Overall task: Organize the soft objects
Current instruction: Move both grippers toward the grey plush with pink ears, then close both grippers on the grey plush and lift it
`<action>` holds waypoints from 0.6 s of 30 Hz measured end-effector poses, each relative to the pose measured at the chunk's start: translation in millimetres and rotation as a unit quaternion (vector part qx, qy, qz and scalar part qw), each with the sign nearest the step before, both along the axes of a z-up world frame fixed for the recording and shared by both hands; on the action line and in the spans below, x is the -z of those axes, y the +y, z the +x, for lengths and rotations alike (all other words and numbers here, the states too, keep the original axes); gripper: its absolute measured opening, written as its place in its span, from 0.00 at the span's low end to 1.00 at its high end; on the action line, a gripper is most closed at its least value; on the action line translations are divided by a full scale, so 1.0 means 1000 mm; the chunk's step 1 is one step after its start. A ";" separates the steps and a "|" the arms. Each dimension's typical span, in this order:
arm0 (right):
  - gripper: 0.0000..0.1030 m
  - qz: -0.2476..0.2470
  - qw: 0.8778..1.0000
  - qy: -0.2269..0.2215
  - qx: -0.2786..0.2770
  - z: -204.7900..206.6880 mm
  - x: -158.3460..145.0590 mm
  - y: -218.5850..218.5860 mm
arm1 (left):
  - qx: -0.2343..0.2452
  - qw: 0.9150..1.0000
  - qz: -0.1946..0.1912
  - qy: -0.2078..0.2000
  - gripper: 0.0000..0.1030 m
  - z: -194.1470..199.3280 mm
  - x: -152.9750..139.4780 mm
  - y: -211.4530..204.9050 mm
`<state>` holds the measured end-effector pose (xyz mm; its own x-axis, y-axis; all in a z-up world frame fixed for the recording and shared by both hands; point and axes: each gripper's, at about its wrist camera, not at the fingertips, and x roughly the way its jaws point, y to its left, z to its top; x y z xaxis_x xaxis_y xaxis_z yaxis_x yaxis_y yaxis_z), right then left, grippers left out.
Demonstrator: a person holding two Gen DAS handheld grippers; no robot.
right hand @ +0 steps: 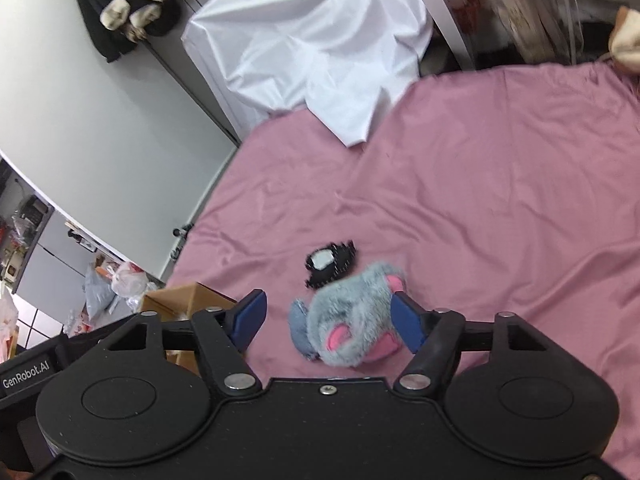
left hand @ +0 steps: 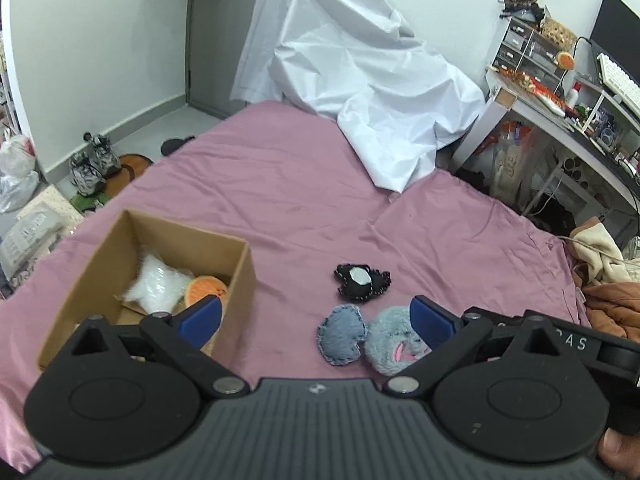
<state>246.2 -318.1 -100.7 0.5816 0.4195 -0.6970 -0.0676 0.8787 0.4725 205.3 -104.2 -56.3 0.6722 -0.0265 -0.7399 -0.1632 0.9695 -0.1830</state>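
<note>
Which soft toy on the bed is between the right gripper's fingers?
The fluffy grey plush with pink patches. It sits between the open right gripper fingers; the denim piece lies beside it, partly under it, and the black toy lies farther away.

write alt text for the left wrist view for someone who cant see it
An open gripper hovers over a pink bed sheet, where three soft toys lie: a black one, a denim-blue one and a fluffy grey one. To the left, a cardboard box holds a white fluffy item and an orange toy.
</note>
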 end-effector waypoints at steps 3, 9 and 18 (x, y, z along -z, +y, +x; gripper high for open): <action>0.64 0.003 1.000 0.019 0.002 0.003 0.011 0.001 | 0.007 1.000 -0.007 0.010 0.96 0.007 0.012 -0.004; 0.57 -0.001 0.998 0.060 0.014 0.017 0.035 0.007 | 0.010 1.000 -0.007 0.028 0.86 0.022 0.030 -0.010; 0.19 -0.015 0.995 0.100 0.017 0.029 0.062 0.017 | 0.017 0.999 -0.006 0.047 0.71 0.040 0.044 -0.017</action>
<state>274.8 -301.5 -163.1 0.4440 0.3790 -0.8119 0.0541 0.8931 0.4465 244.8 -121.0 -100.8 0.5989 -0.0569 -0.7988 -0.1469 0.9727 -0.1794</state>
